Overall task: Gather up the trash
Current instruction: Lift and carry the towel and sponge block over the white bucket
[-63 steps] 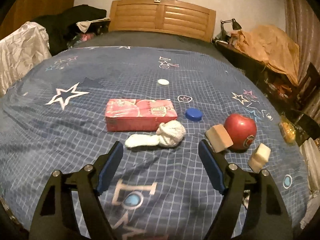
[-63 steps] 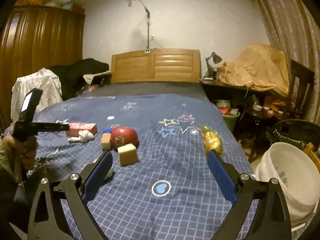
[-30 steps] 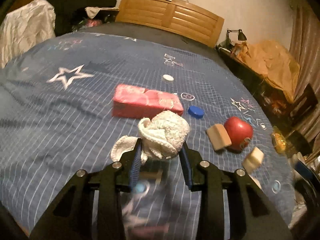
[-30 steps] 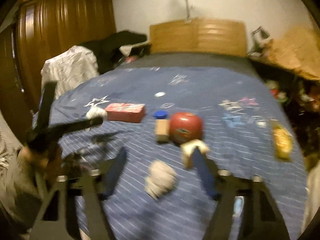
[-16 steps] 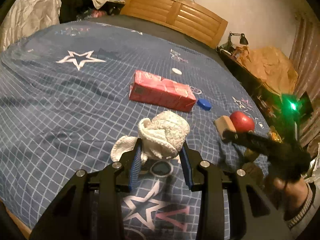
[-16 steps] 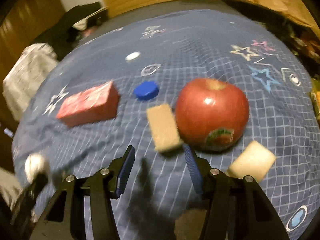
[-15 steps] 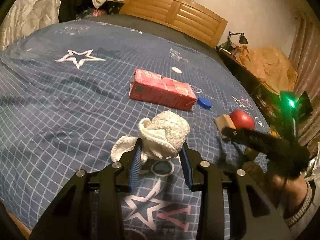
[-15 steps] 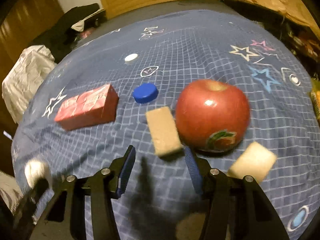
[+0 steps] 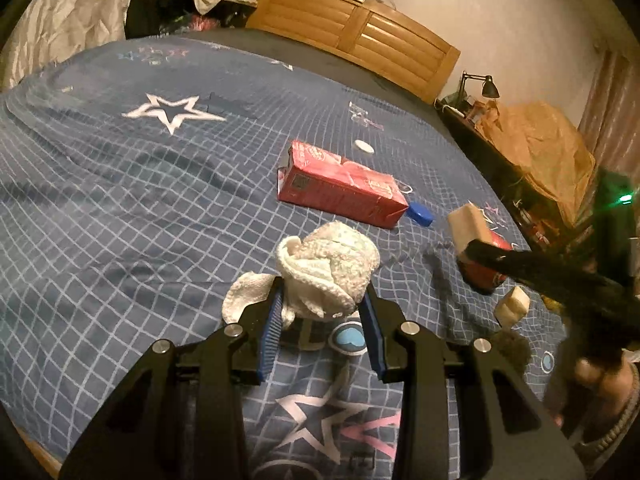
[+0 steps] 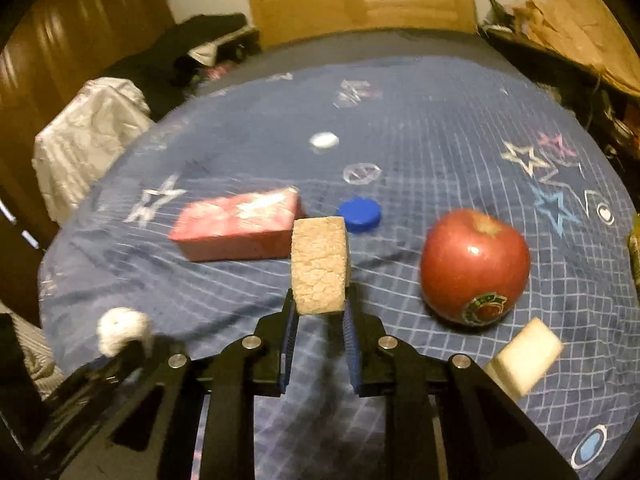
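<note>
My left gripper (image 9: 322, 304) is shut on a crumpled white cloth (image 9: 328, 268) and holds it above the blue bedspread (image 9: 120, 208). My right gripper (image 10: 319, 312) is shut on a tan sponge-like block (image 10: 319, 264), lifted off the bed; the block also shows in the left wrist view (image 9: 466, 224). On the bed lie a red carton (image 9: 340, 186), a blue bottle cap (image 10: 359, 213), a white cap (image 10: 324, 140), a red apple (image 10: 474, 264) and a pale block (image 10: 524, 356).
A wooden headboard (image 9: 356, 36) stands at the far end. A white garment (image 10: 88, 136) and dark clothes pile up at the left. A cluttered side table with a lamp (image 9: 486, 86) and a brown bag (image 9: 544, 148) is on the right.
My right gripper has closed on the tan block and lifted it from beside the apple. My left gripper still holds the white cloth, moved slightly left.
</note>
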`<state>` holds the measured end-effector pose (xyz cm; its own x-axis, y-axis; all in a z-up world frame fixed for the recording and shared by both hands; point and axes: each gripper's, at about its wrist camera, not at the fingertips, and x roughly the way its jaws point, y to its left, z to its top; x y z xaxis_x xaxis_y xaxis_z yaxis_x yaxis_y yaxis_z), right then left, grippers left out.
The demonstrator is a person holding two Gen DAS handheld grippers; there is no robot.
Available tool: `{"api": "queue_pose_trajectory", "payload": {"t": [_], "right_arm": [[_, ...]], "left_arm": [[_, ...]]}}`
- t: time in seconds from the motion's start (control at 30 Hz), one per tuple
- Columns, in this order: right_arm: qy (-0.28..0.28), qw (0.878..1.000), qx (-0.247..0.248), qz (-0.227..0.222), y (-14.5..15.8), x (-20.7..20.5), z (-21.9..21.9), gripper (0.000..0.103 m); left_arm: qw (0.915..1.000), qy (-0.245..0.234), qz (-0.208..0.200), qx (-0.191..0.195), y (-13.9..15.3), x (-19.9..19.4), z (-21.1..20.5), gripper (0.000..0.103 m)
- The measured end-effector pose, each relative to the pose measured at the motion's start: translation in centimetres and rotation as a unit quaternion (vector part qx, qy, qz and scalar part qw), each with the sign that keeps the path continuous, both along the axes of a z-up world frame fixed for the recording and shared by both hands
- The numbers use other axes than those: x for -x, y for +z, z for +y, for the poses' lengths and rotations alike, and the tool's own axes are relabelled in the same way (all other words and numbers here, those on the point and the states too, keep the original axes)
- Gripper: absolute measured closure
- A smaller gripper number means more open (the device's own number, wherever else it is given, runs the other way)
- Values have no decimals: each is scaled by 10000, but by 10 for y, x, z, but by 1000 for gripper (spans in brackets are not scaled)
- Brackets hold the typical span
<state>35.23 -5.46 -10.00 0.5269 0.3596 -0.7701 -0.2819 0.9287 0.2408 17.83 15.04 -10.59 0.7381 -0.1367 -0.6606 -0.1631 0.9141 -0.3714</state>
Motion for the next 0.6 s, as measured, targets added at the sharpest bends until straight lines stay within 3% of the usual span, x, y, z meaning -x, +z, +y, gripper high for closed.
{"api": "queue_pose_trajectory", "payload": {"t": [0.23,0.37,0.6], "right_arm": [[446,9975,-197,-504,32,64,5,80],[644,9901,158,-1234,47,111,6,80],[613,9817,246,-1786,66,155,-9,80]], "left_arm": [[9965,337,-158,-743,22,13,-20,68],[9914,545,-184,-1179,31,21,-31,68],[9818,794,-351,-1690,56,38,-45,68]]}}
